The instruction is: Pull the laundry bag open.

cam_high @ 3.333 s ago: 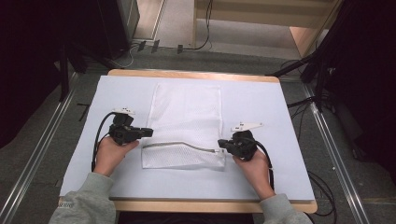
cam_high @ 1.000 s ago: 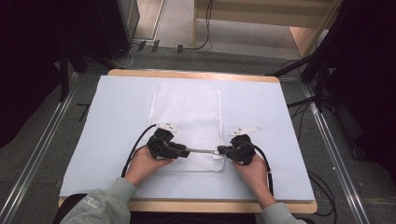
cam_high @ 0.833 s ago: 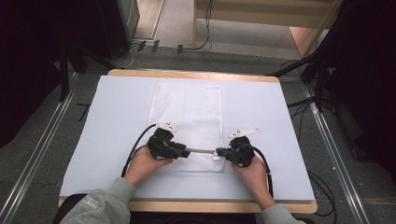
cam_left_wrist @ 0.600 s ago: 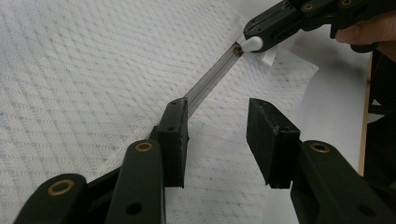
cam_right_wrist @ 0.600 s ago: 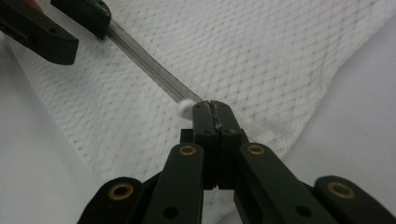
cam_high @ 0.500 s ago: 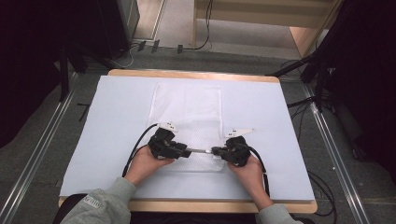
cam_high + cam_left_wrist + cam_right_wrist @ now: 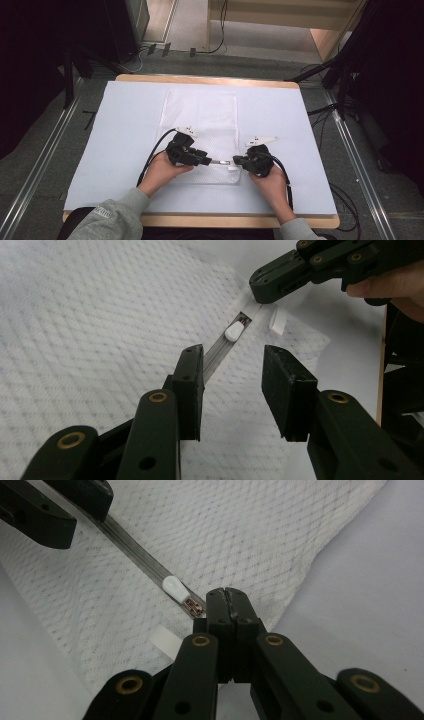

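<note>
A white mesh bag (image 7: 200, 115) lies flat on the pale mat (image 7: 115, 130). Its zipper band (image 7: 217, 352) runs along the near edge, with a white pull (image 7: 233, 331) (image 7: 173, 586) close to the right end. My right gripper (image 7: 236, 161) (image 7: 227, 595) is shut on the zipper's end at the bag's corner. My left gripper (image 7: 205, 160) (image 7: 232, 357) faces it a short way off. Its jaws stand apart and have just been closing, with the band between them near one pad (image 7: 192, 385), not pinched.
A small white tag (image 7: 165, 641) sticks out beside the zipper's end. The mat covers a wooden table (image 7: 200, 80). Cables trail from both grippers. Dark stands, floor rails (image 7: 45, 175) and cables surround the table.
Since the earliest frame my left gripper has travelled right along the zipper from the bag's left edge, ending close to the right gripper. Over the last second both hands barely shift.
</note>
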Demonstrator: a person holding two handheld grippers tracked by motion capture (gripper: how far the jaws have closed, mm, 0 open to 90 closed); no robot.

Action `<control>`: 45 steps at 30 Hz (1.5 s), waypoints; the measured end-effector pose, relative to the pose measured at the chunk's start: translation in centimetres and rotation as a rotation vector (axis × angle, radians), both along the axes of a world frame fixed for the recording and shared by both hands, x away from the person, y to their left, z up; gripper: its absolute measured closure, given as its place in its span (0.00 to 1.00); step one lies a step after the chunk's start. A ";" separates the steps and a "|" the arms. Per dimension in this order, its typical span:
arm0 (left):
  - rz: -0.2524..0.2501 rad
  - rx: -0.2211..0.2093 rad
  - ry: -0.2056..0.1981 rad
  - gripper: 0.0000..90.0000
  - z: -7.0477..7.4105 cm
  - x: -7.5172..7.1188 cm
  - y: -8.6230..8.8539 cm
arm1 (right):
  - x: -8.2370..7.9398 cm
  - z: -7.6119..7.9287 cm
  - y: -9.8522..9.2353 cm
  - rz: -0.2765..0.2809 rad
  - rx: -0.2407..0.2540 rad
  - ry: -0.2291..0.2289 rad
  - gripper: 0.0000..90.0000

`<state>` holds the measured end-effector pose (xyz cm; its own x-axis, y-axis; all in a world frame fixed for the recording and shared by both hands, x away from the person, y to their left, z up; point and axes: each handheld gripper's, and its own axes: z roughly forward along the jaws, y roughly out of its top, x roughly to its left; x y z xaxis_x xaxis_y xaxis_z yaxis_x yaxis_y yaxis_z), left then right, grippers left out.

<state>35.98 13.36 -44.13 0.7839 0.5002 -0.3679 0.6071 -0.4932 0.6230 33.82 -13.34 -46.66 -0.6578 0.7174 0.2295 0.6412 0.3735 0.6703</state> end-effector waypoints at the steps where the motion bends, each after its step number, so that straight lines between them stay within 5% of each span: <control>1: -0.003 0.003 -0.001 0.70 0.0 0.1 -0.2 | 0.0 -0.1 0.0 0.000 -0.003 0.005 1.00; 15: -0.021 -0.007 0.021 0.78 -0.6 1.0 -1.8 | -0.4 -0.7 0.6 0.018 -0.015 -0.038 1.00; 32: -0.044 0.044 0.037 0.86 -2.3 1.6 -4.0 | -0.7 -1.0 0.5 0.009 -0.002 -0.064 1.00; 45: -0.064 0.019 0.043 0.90 -2.8 1.2 -5.2 | -0.9 -1.1 0.4 0.004 0.005 -0.070 1.00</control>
<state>37.15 8.15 -46.93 0.7982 0.4569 -0.3927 0.5999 -0.5429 0.5877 32.93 -12.91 -47.72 -0.6750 0.7138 0.1866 0.5916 0.3725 0.7151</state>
